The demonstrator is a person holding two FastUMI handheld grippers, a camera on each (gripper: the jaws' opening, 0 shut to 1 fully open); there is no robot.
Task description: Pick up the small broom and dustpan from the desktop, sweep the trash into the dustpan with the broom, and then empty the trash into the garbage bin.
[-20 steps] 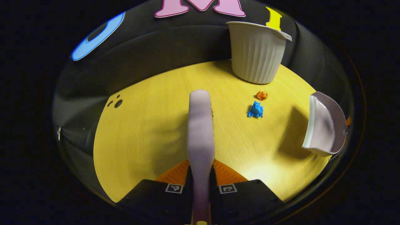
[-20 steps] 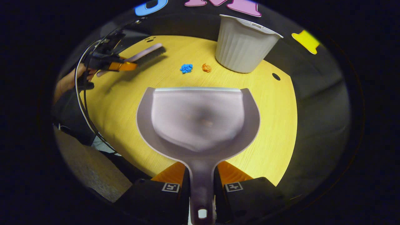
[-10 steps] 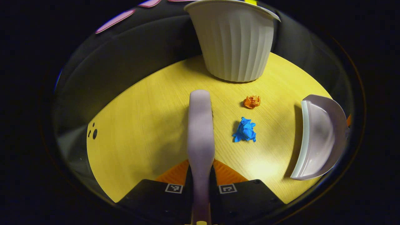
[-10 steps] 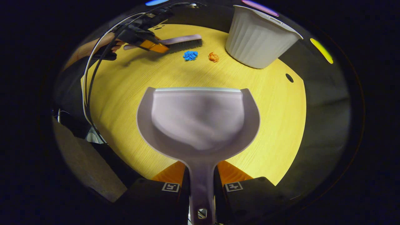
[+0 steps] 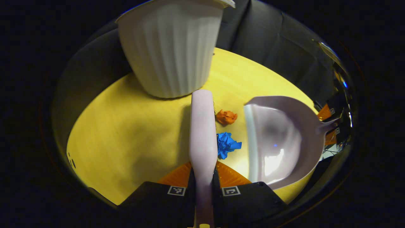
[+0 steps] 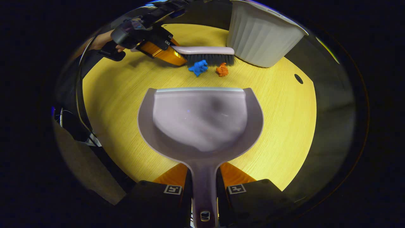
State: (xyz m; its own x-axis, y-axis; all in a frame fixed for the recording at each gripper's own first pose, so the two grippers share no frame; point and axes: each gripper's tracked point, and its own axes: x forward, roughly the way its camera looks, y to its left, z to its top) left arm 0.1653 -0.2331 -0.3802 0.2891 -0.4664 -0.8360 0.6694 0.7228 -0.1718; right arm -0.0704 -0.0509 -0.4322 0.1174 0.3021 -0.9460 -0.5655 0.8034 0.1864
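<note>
2 paper scraps between broom and dustpan, left jaws gripping broom, right jaws gripping dustpan

Right claw grips dustpan; beyond it, broom bristles seemingly touch blue scrap.

The left gripper, black-bodied with orange jaws, is clamped on the handle of the pale lilac plastic hand broom, pointing toward 12 o'clock. The right gripper grips the stem of the pale lilac plastic dustpan. A hand steadies the left gripper at 11 o'clock in the right gripper view.
</note>
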